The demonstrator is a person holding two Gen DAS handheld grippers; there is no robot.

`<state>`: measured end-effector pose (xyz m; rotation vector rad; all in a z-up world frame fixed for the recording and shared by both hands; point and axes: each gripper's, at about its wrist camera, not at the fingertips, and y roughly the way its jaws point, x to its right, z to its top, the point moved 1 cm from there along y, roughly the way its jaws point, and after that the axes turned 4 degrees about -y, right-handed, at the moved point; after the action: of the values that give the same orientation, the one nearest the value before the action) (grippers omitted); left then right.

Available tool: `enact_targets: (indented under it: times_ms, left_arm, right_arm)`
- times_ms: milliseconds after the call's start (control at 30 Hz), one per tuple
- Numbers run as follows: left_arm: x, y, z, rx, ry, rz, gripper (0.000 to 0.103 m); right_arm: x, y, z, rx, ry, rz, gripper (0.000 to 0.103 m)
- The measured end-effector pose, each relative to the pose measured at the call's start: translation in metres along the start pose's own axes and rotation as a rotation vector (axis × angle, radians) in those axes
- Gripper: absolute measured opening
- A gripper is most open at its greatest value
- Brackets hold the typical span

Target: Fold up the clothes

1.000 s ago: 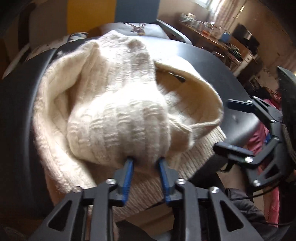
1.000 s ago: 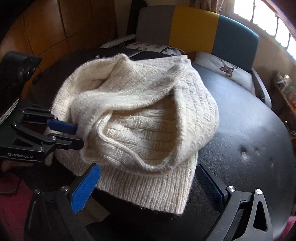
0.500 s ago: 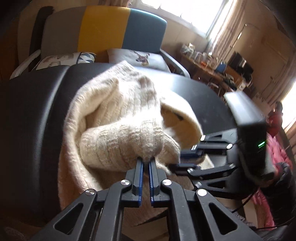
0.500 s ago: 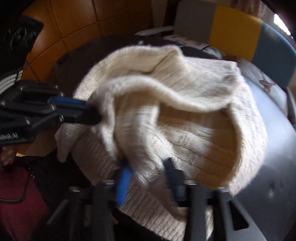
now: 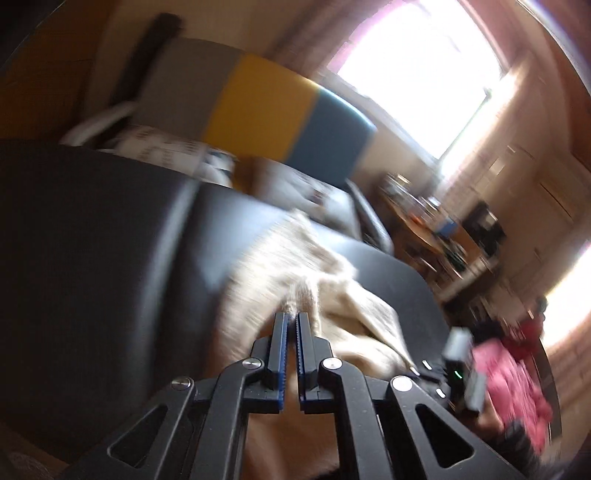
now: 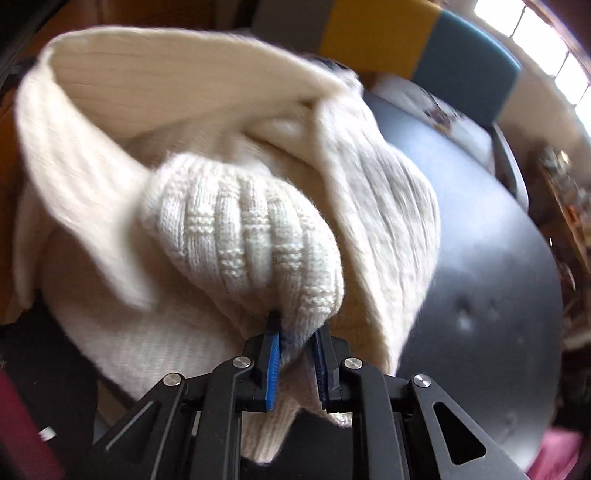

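We've got the right gripper (image 6: 295, 347) angled steeply down, pinching the chunky ribbed cream sweater (image 6: 236, 229); the left gripper (image 5: 291, 325) nips its fuzzy edge at twelve o'clock.

We read this as a home living room: a sofa with a grey, yellow and blue backrest (image 5: 266, 107) and printed cushions (image 5: 162, 151), bright curtained windows (image 5: 417, 74), wood-panelled wall (image 6: 155, 14). A cluttered side table (image 5: 436, 229) stands along the far wall, and a black padded surface (image 6: 491, 266) fills the foreground.
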<state>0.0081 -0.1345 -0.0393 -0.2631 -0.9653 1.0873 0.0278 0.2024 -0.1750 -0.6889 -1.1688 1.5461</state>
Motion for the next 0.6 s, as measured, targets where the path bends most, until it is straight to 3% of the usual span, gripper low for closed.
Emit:
enact_targets:
  times_ms: [100,233,333,400,500,600]
  left_arm:
    - [-0.048,0.005,0.02,0.016,-0.065,0.16,0.0]
    - [-0.088,0.009,0.024,-0.026,-0.126,0.237,0.001]
    - [-0.085,0.003,0.015,-0.079,-0.131,0.103,0.014]
    - [-0.063,-0.002,0.008,-0.101,-0.063,0.045,0.02]
    - [-0.023,-0.008,-0.004,-0.121,0.058,-0.023,0.033]
    - [0.013,0.0,-0.016,-0.212,0.119,-0.111,0.039]
  right_arm:
    - [0.005,0.002,-0.002,0.012,0.047,0.004,0.022]
    - [0.005,0.003,-0.004,0.018,0.063,-0.02,0.026]
    - [0.007,0.003,-0.004,0.017,0.085,-0.038,0.033]
    - [0.008,0.004,-0.004,0.015,0.101,-0.049,0.048]
    - [0.008,0.005,-0.005,0.02,0.138,-0.04,0.051]
    - [0.003,0.004,-0.005,0.028,0.148,-0.045,0.053]
